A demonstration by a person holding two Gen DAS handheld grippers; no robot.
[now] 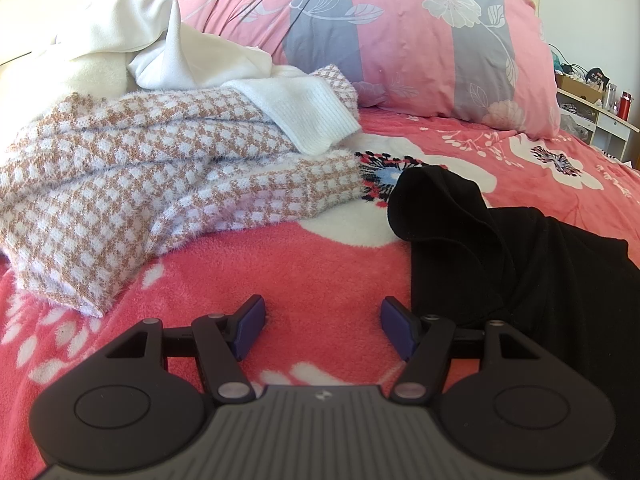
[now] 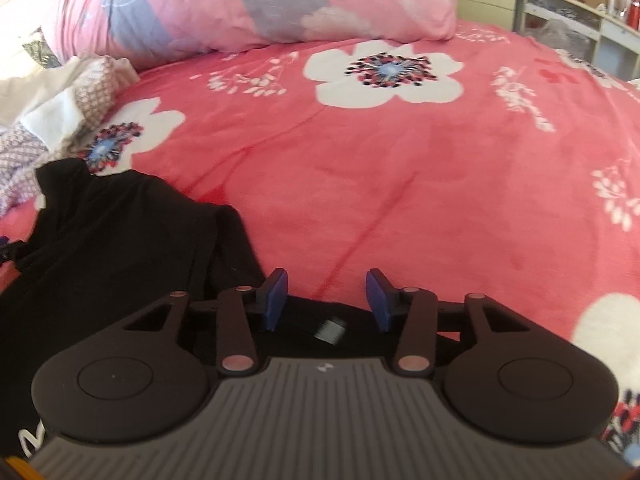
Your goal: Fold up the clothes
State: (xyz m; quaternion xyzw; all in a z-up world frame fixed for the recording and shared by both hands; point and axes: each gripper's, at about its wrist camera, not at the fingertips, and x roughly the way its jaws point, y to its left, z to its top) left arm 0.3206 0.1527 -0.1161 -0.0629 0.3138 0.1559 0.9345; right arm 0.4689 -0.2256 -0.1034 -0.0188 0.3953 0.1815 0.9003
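A black garment (image 1: 520,264) lies crumpled on the pink floral blanket (image 1: 320,272), to the right of my left gripper (image 1: 323,322). That gripper is open and empty, low over bare blanket, its right finger near the garment's edge. In the right wrist view the black garment (image 2: 120,232) lies at left and runs under my right gripper (image 2: 327,294), which is open and empty; a small white label (image 2: 331,330) shows between its fingers.
A brown-and-white checked knit (image 1: 140,184) and white clothes (image 1: 160,40) are piled at left. A pink and grey floral pillow (image 1: 400,32) lies at the head of the bed. Cluttered shelves (image 1: 600,108) stand at far right. Open blanket (image 2: 400,160) spreads ahead of the right gripper.
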